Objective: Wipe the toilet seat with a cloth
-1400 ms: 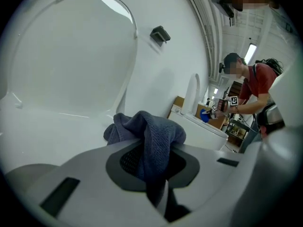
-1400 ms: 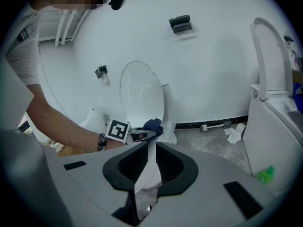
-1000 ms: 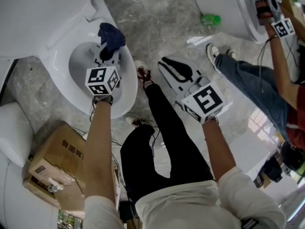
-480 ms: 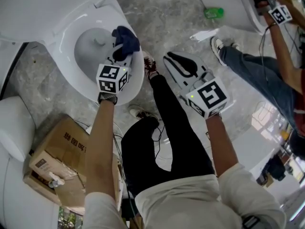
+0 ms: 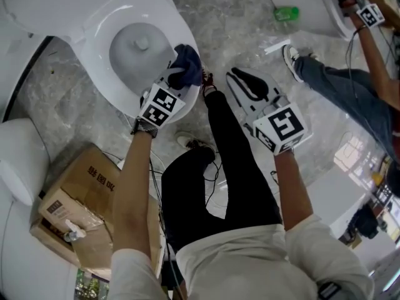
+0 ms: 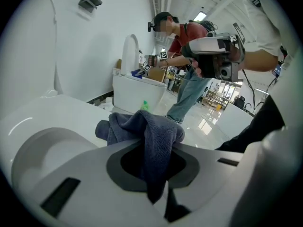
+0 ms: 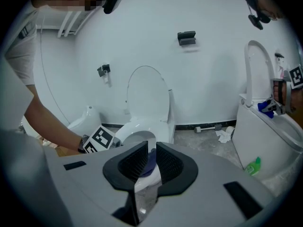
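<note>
A white toilet with its seat [image 5: 95,47] down fills the head view's upper left. My left gripper [image 5: 182,75] is shut on a dark blue cloth [image 5: 189,61], which rests on the seat's right rim. In the left gripper view the cloth [image 6: 150,134] bunches out from between the jaws over the seat [image 6: 45,122]. My right gripper [image 5: 239,78] hangs over the floor to the right of the toilet. Its jaws stand a narrow slit apart, and in the right gripper view nothing lies between them [image 7: 150,163]. Past them I see the toilet [image 7: 142,126].
A cardboard box [image 5: 75,211] and another white fixture [image 5: 19,161] lie at the lower left. My own legs in black trousers [image 5: 231,161] stand between the arms. Another person [image 5: 350,92] works at a second toilet at the upper right, near a green bottle [image 5: 286,12].
My left gripper has slid the cloth along the seat's right rim toward its front end and rolled as it went. The right gripper has drifted a little with unchanged jaws.
</note>
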Available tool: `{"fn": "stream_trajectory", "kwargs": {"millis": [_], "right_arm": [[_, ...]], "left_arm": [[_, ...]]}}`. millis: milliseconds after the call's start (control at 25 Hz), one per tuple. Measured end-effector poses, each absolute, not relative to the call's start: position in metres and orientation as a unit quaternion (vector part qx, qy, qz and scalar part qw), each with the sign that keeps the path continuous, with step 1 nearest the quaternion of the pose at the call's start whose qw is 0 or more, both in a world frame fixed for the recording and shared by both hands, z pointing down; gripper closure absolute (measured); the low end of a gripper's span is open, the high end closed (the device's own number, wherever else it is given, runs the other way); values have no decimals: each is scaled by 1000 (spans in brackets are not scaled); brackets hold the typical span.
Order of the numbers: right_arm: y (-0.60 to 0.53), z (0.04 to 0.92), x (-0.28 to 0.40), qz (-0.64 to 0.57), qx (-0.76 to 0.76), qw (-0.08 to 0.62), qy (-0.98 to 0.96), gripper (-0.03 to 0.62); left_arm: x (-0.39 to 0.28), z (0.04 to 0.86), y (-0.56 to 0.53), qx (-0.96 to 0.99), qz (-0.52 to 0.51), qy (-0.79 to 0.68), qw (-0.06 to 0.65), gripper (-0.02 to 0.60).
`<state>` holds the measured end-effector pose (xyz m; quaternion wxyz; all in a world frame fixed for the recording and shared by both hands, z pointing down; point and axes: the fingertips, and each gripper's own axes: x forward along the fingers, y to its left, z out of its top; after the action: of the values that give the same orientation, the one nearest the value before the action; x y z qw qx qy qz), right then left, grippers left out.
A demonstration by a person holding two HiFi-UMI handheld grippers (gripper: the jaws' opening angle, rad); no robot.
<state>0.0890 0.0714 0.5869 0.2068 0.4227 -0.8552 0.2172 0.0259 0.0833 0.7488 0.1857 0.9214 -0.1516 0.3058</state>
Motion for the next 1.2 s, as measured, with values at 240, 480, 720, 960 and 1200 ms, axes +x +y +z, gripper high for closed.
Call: {"fn": "stream_trajectory", "kwargs": {"millis": [240, 480, 720, 960, 1200], "right_arm": [[88, 589, 89, 219, 442, 212, -844, 523], [94, 587, 79, 226, 446, 213, -839, 523], [94, 577, 55, 243, 428, 219, -843, 523], [89, 574, 43, 249, 393, 237, -853, 523], [67, 571, 32, 243, 371, 246, -862, 523]], "left_arm": [[25, 748, 124, 926, 321, -97, 175, 543], [11, 754, 172, 916, 363, -33, 166, 543], [-24, 756, 203, 895, 420, -7, 151, 543], [-56, 760, 213, 864, 472, -4, 176, 543], [-91, 761, 205, 858, 490, -31, 150, 543]]}}
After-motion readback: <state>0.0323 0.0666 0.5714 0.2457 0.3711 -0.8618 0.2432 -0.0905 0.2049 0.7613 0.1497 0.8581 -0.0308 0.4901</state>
